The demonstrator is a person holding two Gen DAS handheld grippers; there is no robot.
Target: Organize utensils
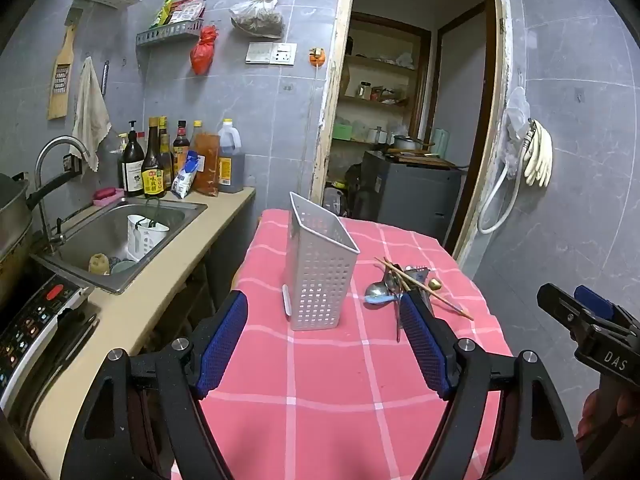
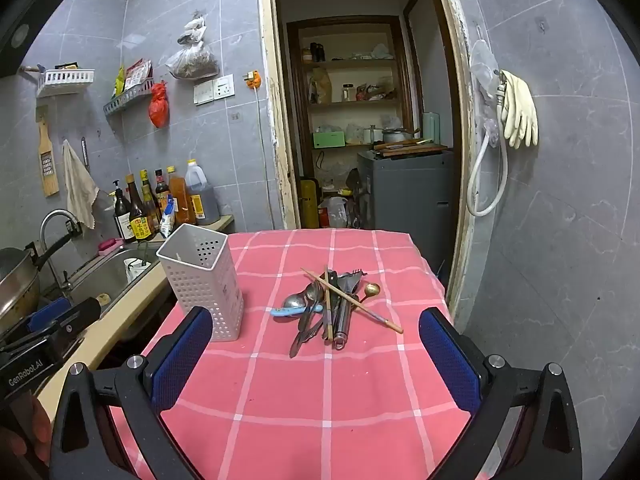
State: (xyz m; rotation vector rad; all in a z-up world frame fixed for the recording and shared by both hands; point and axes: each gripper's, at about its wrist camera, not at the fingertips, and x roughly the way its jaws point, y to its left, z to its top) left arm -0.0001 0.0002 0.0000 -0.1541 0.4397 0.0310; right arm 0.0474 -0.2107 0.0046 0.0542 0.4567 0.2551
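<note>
Utensils lie heaped on the pink checked surface, none of them sorted yet, so the job looks barely begun. Nearest, the right tongs hover over the cloth with jaws spread wide and nothing between them; the left tongs hang likewise, wide apart and empty. Just past the right tongs sits the heap: spoons, a fork, a blue-handled piece, a gold spoon and chopsticks crossed over the lot. To its left, apart from the heap, stands the white holder, upright; what shows of its inside appears empty. Every piece still has to go into it, I judge. Farther left is the sink, then bottles by the wall, and the doorway behind.
</note>
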